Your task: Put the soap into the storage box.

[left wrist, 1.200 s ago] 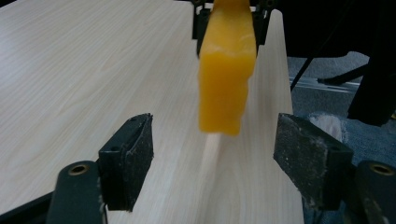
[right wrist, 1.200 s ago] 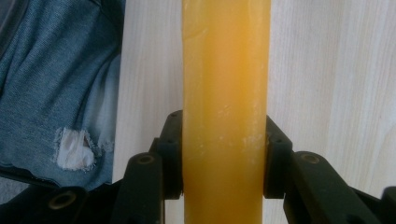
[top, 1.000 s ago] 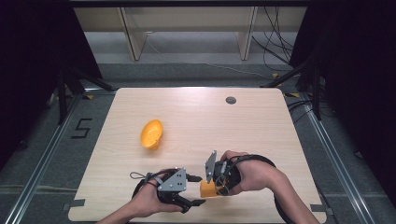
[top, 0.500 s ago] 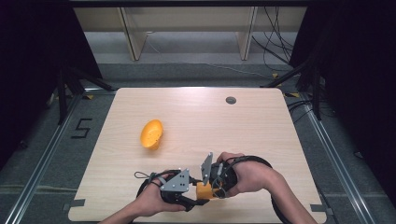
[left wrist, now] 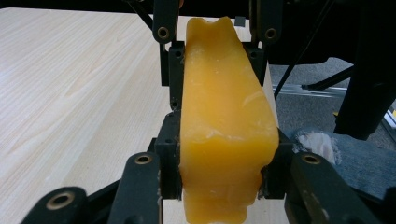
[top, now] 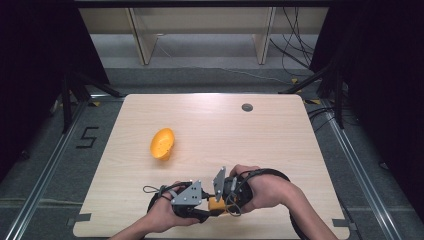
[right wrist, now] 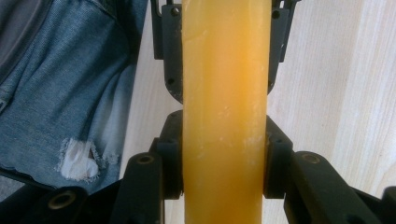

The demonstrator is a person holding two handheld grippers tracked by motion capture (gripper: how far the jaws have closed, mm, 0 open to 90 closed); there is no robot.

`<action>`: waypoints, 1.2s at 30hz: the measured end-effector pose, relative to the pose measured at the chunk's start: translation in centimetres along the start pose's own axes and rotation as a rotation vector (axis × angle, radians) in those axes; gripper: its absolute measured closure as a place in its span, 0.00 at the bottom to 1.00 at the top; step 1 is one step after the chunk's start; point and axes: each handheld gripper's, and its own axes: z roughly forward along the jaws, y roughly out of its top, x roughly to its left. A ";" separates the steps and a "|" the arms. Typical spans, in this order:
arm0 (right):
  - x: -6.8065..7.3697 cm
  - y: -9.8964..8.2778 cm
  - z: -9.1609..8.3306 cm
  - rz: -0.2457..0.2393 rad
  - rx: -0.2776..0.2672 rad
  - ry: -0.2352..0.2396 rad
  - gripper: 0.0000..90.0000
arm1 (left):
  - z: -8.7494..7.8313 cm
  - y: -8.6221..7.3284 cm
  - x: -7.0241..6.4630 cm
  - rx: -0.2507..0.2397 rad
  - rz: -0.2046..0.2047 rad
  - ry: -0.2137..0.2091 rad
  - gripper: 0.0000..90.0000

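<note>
Item: orange wedge (left wrist: 224, 121), waxy, stiff, light, likely slippery.
Left gripper (top: 202, 214): jaws just closed, clamping wedge's near end.
Right gripper (top: 225, 200): clamping opposite end.
Hold: flat flanks.

orange block (right wrist: 225, 112) cut off top and bottom, mostly hidden between hands (top: 218, 203)

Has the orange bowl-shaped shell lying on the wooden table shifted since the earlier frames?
No. The orange bowl-shaped shell lies at the same spot relative to the round grommet in the table.

an orange bowl (top: 162, 144) lies tipped on the wooden table (top: 280, 135).
</note>
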 end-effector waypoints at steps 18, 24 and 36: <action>-0.4 -5.9 -2.5 0.157 -0.212 -0.194 0.32 | -1.3 -0.6 0.2 0.043 -0.047 0.157 0.67; 0.8 -10.6 -1.8 0.478 -0.323 -0.309 0.38 | -2.2 -0.7 0.4 0.021 -0.093 0.216 0.67; 3.2 -16.3 1.3 1.069 -0.645 -0.619 0.48 | -4.1 -1.1 1.0 -0.026 -0.159 0.338 0.67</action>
